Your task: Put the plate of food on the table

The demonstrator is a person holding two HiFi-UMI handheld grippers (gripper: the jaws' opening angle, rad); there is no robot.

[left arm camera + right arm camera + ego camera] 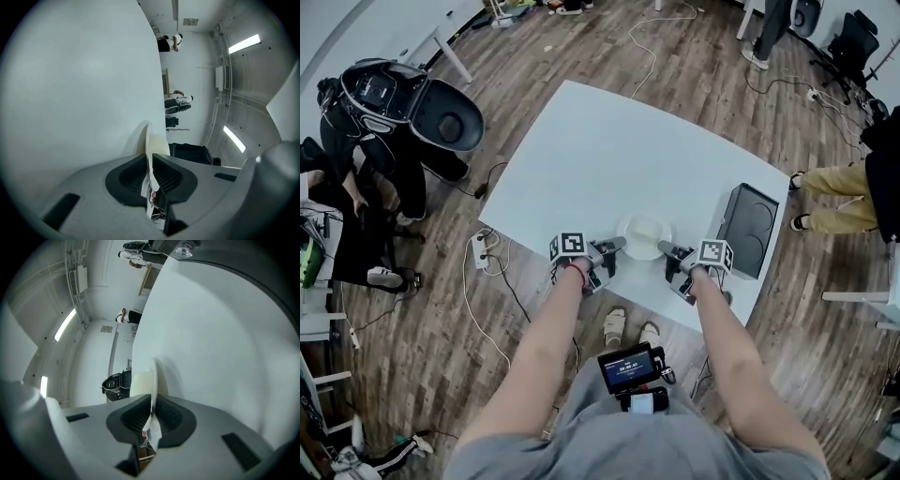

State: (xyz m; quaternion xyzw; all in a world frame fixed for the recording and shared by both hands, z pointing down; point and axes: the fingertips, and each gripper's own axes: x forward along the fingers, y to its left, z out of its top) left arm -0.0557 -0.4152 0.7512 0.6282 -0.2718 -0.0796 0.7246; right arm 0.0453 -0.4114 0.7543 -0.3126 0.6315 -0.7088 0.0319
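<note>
The left gripper (616, 246) and right gripper (665, 248) each clamp an opposite rim of the plate (644, 232), at its 9 and 3 o'clock in the head view. The plate sits over the white table (619, 150), close to the table's near edge at 6 o'clock; whether it touches the top cannot be told. Bare tabletop spreads wide toward 11 and 12 o'clock, while a flat black case (748, 230) lies just beside the right gripper at 3 o'clock, narrowing the room on that side. Around the table, on the wooden plank floor (581, 56), a power strip (481, 251) with trailing cables lies at 9 o'clock, and a black chair (412, 98) stands well apart at 10 o'clock. In the left gripper view, the left gripper (151, 176) has its dark ribbed pads closed on the thin white rim of the plate (157, 140), which holds something pale and cream-coloured; the smooth matt table (84, 84) fills the frame from 9 to 12 o'clock. In the right gripper view, the right gripper (152, 417) pinches the plate (143, 383) rim the same way, with the table (215, 333) broad and plain from 12 to 4 o'clock.
</note>
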